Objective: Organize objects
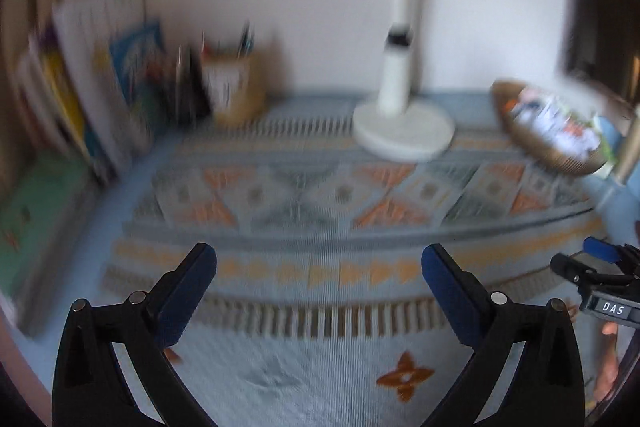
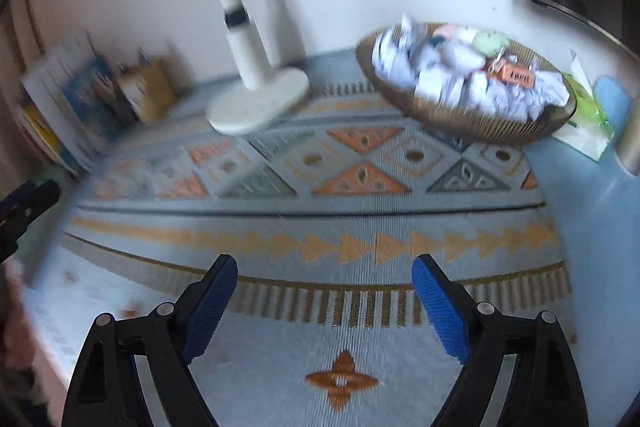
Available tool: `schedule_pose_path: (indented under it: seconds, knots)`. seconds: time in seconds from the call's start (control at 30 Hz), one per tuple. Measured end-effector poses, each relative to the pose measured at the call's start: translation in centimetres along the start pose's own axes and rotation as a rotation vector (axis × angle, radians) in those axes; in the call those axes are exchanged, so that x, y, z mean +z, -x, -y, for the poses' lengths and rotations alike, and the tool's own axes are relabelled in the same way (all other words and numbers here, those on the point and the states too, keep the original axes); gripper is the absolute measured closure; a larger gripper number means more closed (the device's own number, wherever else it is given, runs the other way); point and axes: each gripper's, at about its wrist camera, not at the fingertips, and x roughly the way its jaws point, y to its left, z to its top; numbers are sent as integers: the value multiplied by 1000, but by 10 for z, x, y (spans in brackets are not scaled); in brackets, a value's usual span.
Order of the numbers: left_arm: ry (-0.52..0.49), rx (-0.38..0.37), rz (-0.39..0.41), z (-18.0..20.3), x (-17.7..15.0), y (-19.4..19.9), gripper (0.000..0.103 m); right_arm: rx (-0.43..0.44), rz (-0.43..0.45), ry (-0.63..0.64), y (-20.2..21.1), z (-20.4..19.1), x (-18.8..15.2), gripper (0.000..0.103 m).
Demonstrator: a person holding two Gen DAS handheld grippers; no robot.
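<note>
So both tongs are spread wide with nothing between them, the left tongs (image 1: 319, 259) and right tongs (image 2: 324, 269) hanging over the surface's pale blue woven cloth with orange triangles (image 2: 360, 247). Off to the far right sits the round wicker basket (image 2: 460, 119), stuffed with crumpled white papers and an orange box. A white lamp base (image 1: 404, 133) stands mid-back, with blurry upright books (image 1: 100, 75) and a tan pencil holder (image 1: 236, 91) at the far left.

Right gripper (image 2: 324, 269): jaws spread wide, nothing between them, above the patterned cloth (image 2: 320, 227).
Basket (image 2: 472, 123): far right, heaped with crumpled white items.
Lamp base (image 2: 256, 107): left of the basket, apart.
Books (image 2: 68, 107): far left, leaning, blurred.
</note>
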Motion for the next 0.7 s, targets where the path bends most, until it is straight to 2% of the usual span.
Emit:
schedule_pose_path:
  seconds: [0.1, 0.2, 0.3, 0.37, 0.43, 0.53, 0.63, 0.7]
  knots:
    - [26, -33, -43, 3, -17, -31, 1, 13, -83, -28, -26, 5, -3, 14]
    - [10, 0, -56, 5, -19, -46, 1, -55, -19, 14, -18, 2, 3, 15]
    - [-3, 37, -57, 8, -19, -52, 1, -126, -25, 30, -26, 1, 2, 15]
    - [-5, 22, -105, 9, -20, -61, 1, -122, -74, 8, -36, 6, 2, 13]
    - [-21, 0, -178, 11, -21, -73, 0, -110, -68, 8, -35, 8, 5, 12]
    - [33, -19, -184, 4, -20, -75, 0, -129, -74, 15, -37, 5, 5, 8]
    - [40, -2, -187, 4, -17, -77, 0, -137, -87, 17, -41, 4, 5, 0]
    - [38, -3, -188, 5, -16, -78, 0, -135, -87, 18, -42, 4, 5, 0]
